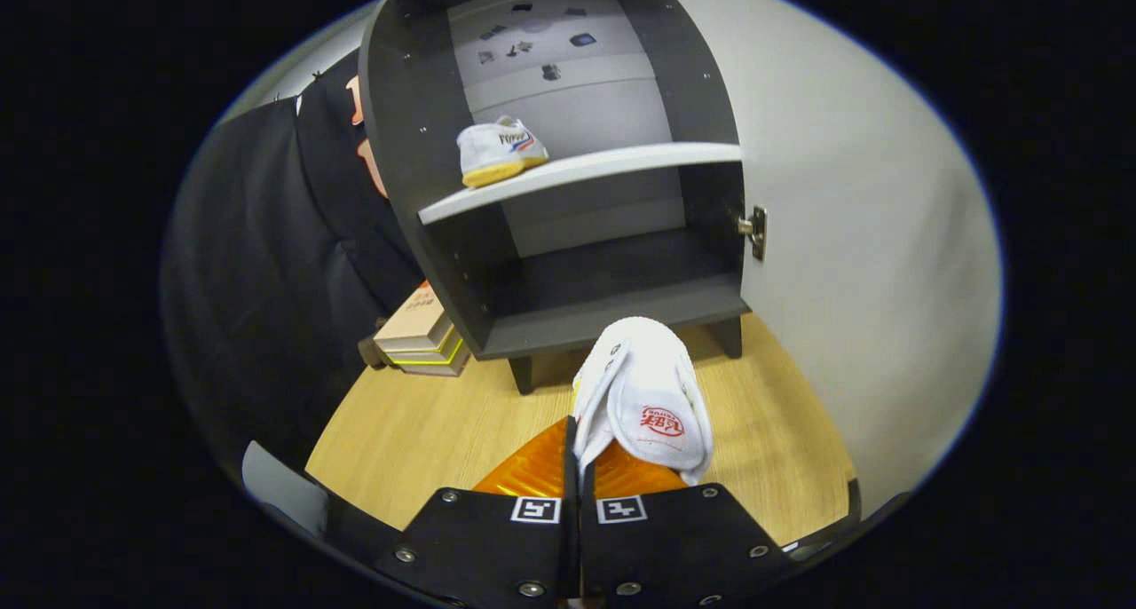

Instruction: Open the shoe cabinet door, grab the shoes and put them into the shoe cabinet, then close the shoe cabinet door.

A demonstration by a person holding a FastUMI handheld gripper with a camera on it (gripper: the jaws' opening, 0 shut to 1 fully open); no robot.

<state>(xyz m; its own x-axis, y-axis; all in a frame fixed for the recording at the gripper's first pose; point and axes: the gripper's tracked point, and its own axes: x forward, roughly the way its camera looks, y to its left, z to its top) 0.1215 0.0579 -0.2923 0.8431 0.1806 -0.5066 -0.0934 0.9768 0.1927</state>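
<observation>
**Second shoe pinched at the collar, cabinet open ahead**

My hand-held gripper [581, 467] was nearly closed, both fingers pressing on the held shoe [643, 405] at its soft upper edge, fabric squeezed thin between them. It hung just ahead of the fingers, in front of the lower compartment of the shoe cabinet [612, 312], above the wooden floor [417, 431].

Handling, my read: light, soft canvas, collapsed under the pinch, so it would swing and twist. The folded collar seemed the safest hold; the sole looked too wide. Not fragile.

Looks: white canvas, eyelets along the lacing, red logo on the tongue area. The shelved shoe [497, 150], its mate, sat on the left end of the middle shelf [639, 161], white with a yellowish sole. The door [843, 236] stood open on the right, hinge [754, 230] visible. Boxes [422, 334] were stacked beside the cabinet's left foot.
</observation>
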